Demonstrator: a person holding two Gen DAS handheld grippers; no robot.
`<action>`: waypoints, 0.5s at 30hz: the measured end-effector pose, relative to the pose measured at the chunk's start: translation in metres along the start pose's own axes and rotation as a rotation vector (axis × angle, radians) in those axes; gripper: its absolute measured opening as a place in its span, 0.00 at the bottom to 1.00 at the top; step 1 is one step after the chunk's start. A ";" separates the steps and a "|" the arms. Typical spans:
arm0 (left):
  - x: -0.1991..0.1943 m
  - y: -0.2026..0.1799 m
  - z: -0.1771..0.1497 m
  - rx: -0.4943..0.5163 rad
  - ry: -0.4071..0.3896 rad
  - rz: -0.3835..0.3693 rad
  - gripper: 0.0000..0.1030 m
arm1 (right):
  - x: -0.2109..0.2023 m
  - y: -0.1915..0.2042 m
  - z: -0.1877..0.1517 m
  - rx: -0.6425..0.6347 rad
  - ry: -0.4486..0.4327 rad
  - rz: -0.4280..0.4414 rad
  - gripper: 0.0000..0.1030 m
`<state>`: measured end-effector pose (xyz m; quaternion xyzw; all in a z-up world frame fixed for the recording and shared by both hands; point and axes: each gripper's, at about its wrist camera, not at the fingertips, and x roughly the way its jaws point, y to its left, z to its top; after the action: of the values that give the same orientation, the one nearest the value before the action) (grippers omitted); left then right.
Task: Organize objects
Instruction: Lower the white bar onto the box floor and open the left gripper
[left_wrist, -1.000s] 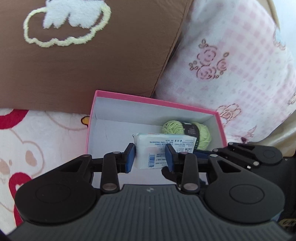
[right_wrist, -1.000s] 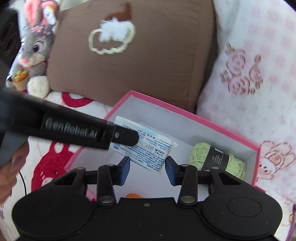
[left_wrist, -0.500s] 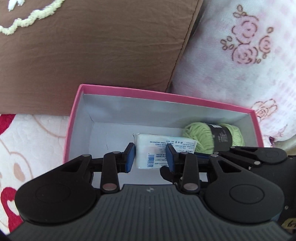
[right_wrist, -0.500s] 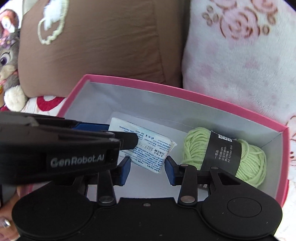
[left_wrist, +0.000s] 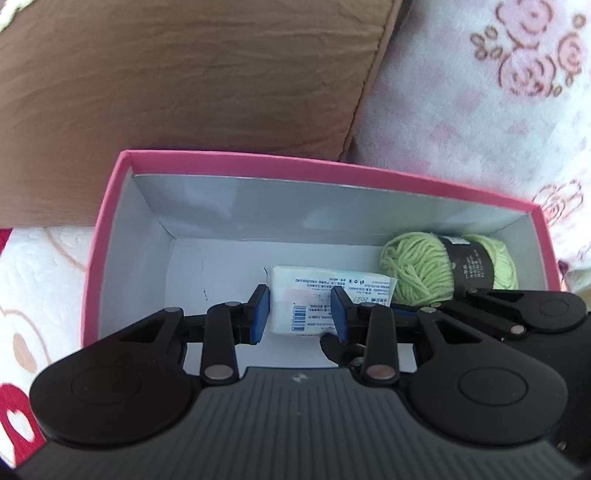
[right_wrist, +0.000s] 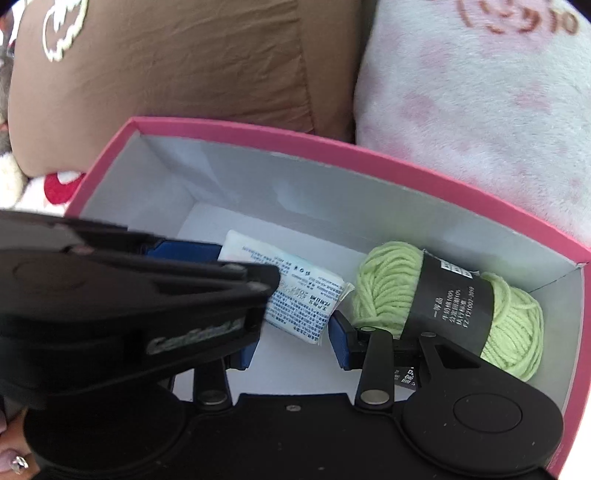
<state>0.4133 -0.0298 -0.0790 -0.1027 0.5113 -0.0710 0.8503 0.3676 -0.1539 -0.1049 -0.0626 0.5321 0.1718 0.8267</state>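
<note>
White printed tissue pack (left_wrist: 325, 295), barcoded

Looks like someone's bedroom or living room at home, on a bed or sofa. There's a brown cushion (left_wrist: 192, 81) and a fluffy pink-and-white pillow with rose prints (left_wrist: 491, 103) propped at the back, a soft white blanket with red cartoon shapes (left_wrist: 40, 280) underneath, and a bit of a plush toy (right_wrist: 5, 122) peeking in at the side.
</note>
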 end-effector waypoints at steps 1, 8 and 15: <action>0.000 0.000 0.001 0.007 -0.001 0.002 0.33 | 0.001 0.001 -0.001 0.001 0.001 -0.005 0.44; 0.003 0.004 0.004 -0.008 -0.005 0.005 0.33 | 0.003 0.003 0.001 0.029 -0.010 -0.023 0.42; 0.005 0.007 0.001 -0.062 -0.021 0.062 0.30 | 0.006 0.006 0.001 0.032 -0.028 -0.039 0.39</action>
<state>0.4167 -0.0244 -0.0840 -0.1138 0.5072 -0.0280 0.8538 0.3685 -0.1465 -0.1092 -0.0575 0.5219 0.1482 0.8381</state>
